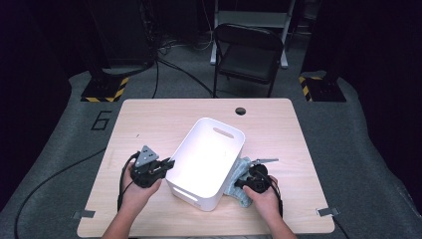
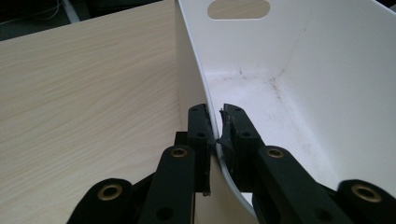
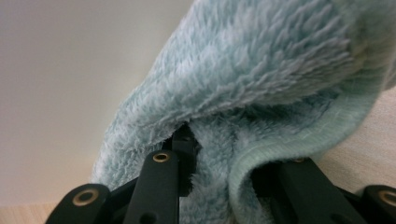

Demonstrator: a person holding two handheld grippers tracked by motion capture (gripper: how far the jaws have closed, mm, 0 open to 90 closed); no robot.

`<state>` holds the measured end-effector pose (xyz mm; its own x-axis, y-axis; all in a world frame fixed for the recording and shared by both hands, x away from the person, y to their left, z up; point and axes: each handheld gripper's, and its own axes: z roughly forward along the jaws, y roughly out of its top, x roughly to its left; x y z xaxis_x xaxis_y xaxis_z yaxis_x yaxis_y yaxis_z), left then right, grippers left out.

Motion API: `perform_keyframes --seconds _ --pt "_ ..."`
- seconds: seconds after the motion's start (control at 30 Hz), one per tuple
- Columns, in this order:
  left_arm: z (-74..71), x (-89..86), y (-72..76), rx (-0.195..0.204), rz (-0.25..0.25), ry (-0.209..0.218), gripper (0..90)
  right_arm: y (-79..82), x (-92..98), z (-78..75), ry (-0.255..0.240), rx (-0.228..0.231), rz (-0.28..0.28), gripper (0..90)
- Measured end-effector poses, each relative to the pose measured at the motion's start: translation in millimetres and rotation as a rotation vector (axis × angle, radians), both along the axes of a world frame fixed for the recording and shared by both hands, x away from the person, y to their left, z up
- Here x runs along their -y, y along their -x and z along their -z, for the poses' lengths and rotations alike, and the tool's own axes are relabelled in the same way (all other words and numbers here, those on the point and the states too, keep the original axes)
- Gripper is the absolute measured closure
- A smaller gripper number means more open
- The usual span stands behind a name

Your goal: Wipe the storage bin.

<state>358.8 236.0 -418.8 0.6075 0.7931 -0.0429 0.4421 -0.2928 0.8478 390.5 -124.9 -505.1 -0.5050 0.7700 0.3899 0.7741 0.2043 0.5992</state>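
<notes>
Fingers (image 2: 201, 133) on bin (image 2: 299, 93) (rim-clamped)

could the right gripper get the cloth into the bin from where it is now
Probably yes. The right gripper is shut on the cloth right beside the bin, whose top is open and which looks empty. Only the near wall stands between, so it must lift over it. The left gripper clamps the opposite wall.

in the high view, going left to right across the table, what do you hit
left gripper, jaws clamped on the wall of the white bin → that bin → light blue towel → right gripper, jaws shut on the towel
</notes>
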Motion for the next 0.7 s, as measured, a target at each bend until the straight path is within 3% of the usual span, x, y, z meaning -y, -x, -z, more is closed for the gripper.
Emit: perform_keyframes --seconds 0.3,0.47,0.7 --pt "1.4 1.9 -0.4 0.002 -0.009 0.0 81.1 5.6 -4.9 -4.6 0.039 0.051 0.009 70.4" --pt "1.9 2.4 -0.4 0.006 -0.013 0.001 80.9 9.7 -4.5 -15.6 0.013 0.061 0.01 70.2" --pt "1.9 3.6 0.2 0.008 -0.022 -0.003 81.1 18.7 -0.3 -41.9 -0.056 0.156 0.008 70.2"
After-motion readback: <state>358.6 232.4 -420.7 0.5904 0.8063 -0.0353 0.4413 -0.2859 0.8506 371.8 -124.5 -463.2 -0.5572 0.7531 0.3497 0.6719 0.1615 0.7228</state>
